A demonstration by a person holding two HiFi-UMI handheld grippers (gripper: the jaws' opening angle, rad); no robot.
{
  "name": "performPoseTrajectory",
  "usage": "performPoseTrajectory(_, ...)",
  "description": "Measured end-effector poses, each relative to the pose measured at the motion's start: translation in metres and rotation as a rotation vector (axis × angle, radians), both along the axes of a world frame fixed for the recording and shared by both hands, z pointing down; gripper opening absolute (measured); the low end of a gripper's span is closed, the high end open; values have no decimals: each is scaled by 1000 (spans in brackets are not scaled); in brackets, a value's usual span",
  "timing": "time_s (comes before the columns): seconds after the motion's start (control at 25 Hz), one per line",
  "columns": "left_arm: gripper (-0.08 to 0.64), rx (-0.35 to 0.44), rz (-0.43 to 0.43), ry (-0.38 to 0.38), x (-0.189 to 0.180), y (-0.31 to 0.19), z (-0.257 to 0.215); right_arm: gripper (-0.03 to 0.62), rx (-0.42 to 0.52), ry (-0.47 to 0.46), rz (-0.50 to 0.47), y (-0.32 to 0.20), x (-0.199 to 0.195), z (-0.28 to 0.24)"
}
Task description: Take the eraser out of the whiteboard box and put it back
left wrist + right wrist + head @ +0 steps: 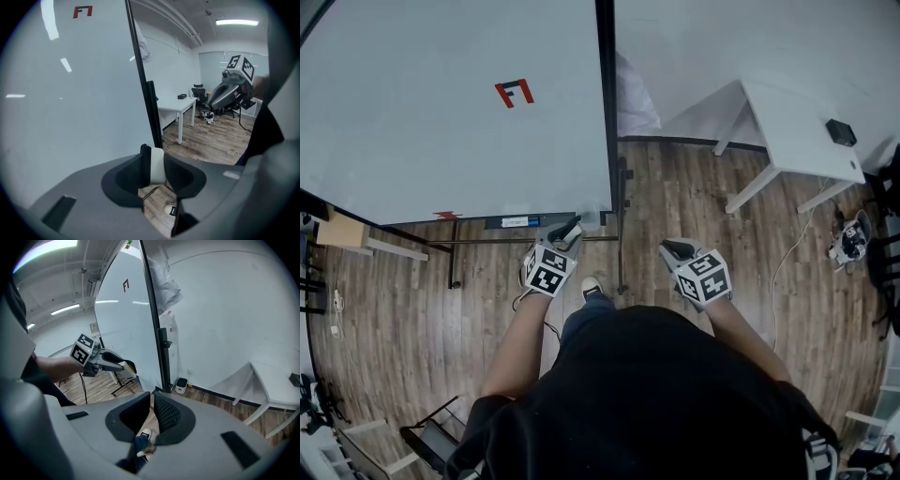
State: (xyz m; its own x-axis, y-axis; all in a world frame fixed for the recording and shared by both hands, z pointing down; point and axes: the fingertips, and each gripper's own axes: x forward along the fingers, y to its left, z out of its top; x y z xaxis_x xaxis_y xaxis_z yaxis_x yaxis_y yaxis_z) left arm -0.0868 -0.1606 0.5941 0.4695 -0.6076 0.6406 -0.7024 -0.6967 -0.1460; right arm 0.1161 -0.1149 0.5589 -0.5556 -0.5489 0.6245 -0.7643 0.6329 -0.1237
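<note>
Eraser (157,165) comes nearest: a pale block with one dark face, clamped between the jaws of the left gripper (567,232) and standing on end, its long axis running forward along the jaws. It is out of the box and held in the air just short of the whiteboard's lower right corner.

The right gripper (678,249) hangs level with the left one but well off to the right, beyond the board's black edge post (607,141). Its jaws are drawn nearly together with nothing in them; only the person's trouser leg and shoe show through the slit.

Just ahead of the left gripper's tips and a little to their left, a dark strip with a pale label (514,222) sits under the board's bottom edge. I take this to be the whiteboard box. Its long axis runs left to right along that edge, roughly square to the way the eraser points now. Putting the eraser back likely calls for a short reach forward and leftward, with the eraser turned to lie along the box. The left gripper is much the nearer and already holds it.

Behind rises the whiteboard (441,112), blank except for a small red mark. A white table (797,131) stands far right on the wooden floor (675,187).
</note>
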Motion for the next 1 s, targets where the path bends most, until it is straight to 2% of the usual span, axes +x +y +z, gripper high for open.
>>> performPoseTrajectory(0.32,147,12,10,20,4,-25,-6,21,-9,-1,2,-18,-3,4)
performPoseTrajectory(0.52,147,0,13,86,11,-43,-17,21,-9,-5,11,-32,-3,4)
performPoseTrajectory(1.0,147,-38,66,99,29,-65,-4,21,-40,-1,37,-50,0,17)
